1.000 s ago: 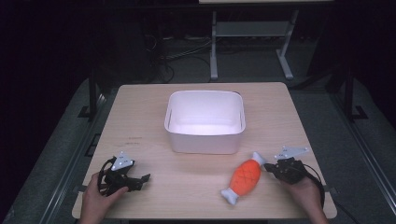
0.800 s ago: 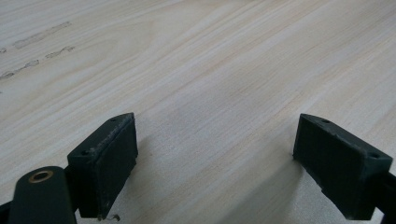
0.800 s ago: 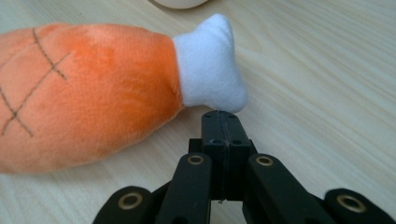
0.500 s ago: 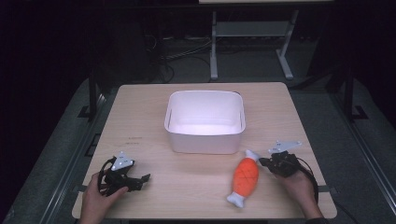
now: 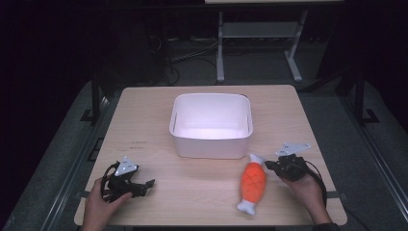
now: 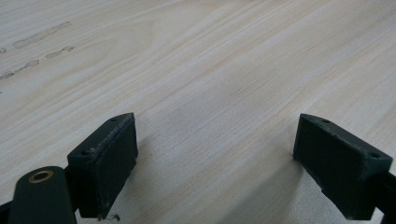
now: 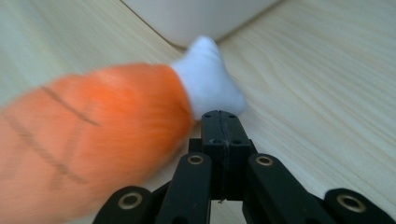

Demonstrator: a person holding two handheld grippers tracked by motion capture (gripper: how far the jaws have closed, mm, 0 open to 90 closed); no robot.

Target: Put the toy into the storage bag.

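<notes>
We are resting the left gripper near the table's front left corner, its fingers standing wide apart over bare wood with nothing between them. We are holding the right gripper near the front right edge, its fingers pressed fully together and gripping nothing, their tips lying just beside the white end of the toy fish. The fish is lying on the table close to the front edge, right of centre, its orange body running from front to back, its far white tip close to the tub's front wall. The white tub is sitting in the middle of the table.
</notes>
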